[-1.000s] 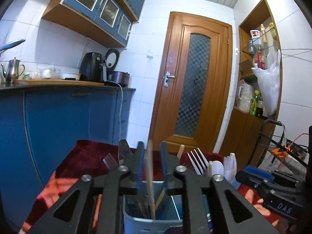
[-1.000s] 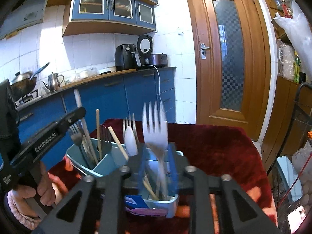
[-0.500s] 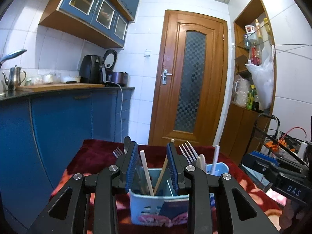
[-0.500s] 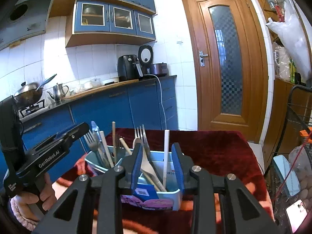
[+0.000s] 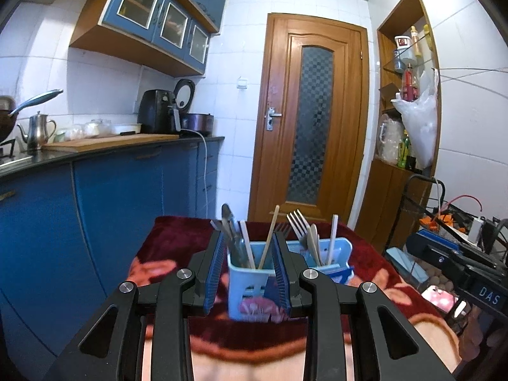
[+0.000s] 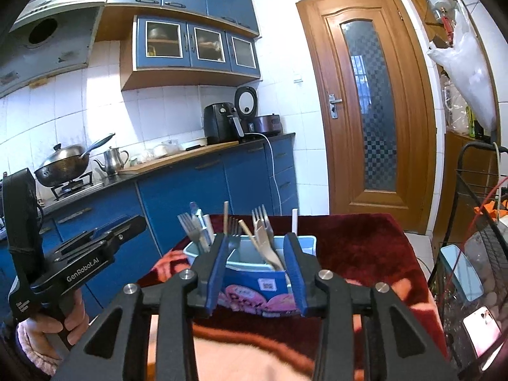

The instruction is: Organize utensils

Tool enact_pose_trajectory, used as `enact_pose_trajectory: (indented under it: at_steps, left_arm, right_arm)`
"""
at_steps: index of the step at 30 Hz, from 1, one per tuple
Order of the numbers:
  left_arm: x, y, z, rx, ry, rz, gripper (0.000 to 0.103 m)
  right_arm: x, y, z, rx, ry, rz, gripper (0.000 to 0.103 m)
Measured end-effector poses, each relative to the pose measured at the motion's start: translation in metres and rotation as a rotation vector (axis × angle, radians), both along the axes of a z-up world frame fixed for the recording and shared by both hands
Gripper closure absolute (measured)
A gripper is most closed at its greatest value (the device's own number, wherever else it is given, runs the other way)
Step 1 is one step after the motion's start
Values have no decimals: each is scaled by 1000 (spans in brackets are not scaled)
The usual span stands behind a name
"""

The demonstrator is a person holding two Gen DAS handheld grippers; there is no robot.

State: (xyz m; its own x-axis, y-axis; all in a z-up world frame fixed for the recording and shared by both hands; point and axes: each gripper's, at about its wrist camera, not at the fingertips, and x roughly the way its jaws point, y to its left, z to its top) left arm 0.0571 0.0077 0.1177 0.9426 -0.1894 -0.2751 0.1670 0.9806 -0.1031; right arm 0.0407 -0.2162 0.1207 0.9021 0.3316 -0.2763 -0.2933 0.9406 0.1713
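- Judging from how the forks, knives and sticks stand, upright and crowded in the blue caddy (image 5: pixel 287 266), a knock against their tall ends is the main risk; the caddy could be tipped over on the soft red blanket (image 5: pixel 177 241) if a gripper is brought forward carelessly.
- The caddy is placed near the middle of the blanket, well apart from its far edge.
- A white stick (image 6: pixel 294 222) is leaned alone at the right wall of the caddy and could be pushed out easily.
- The left gripper (image 5: pixel 250 273) is seen partly open; nothing is held, and the caddy is only framed behind the gap.
- The right gripper (image 6: pixel 258 273) is being opened at this moment; nothing is pressed between its blue pads (image 6: pixel 216 273), and no utensil is touched.
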Motion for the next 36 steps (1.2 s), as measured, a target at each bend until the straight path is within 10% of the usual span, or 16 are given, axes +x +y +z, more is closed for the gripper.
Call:
enact_pose_trajectory:
  at_steps: [5, 18, 36]
  left_arm:
    - [-21, 3, -5, 12, 29, -1, 71]
    - [-63, 9, -45, 14, 72, 13, 28]
    - [-60, 13, -104, 67, 91, 144, 27]
  right_arm:
    - [-25, 3, -4, 14, -6, 2, 57]
    - [-63, -2, -44, 30, 43, -42, 34]
    - [-76, 1, -115, -65, 32, -141, 12]
